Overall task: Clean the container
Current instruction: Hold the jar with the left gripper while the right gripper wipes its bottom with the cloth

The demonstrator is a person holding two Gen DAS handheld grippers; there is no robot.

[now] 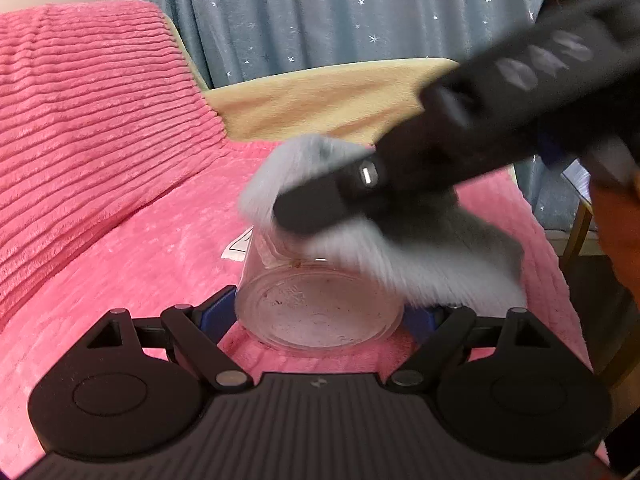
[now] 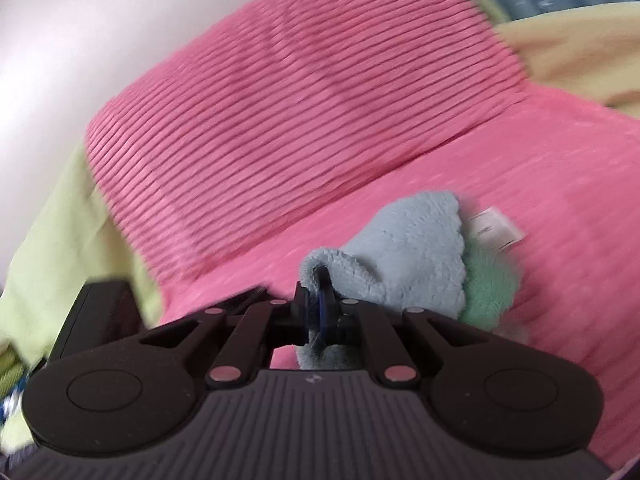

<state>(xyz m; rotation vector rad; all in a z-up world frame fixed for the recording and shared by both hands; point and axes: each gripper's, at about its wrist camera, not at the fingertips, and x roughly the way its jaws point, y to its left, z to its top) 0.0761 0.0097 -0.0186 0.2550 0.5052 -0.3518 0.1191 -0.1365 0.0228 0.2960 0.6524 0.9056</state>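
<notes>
1. From your left wrist camera: your left gripper clamps a clear plastic container between its blue pads, lying on its side with the base toward the lens, above the pink ribbed blanket. Brown specks dot the cloudy base. Your right gripper, blurred, presses a grey-blue cloth over the container's far end.
2. From your right wrist camera: your right gripper is clenched on the fluffy cloth, pale blue with a green edge. The container is hidden here.
</notes>
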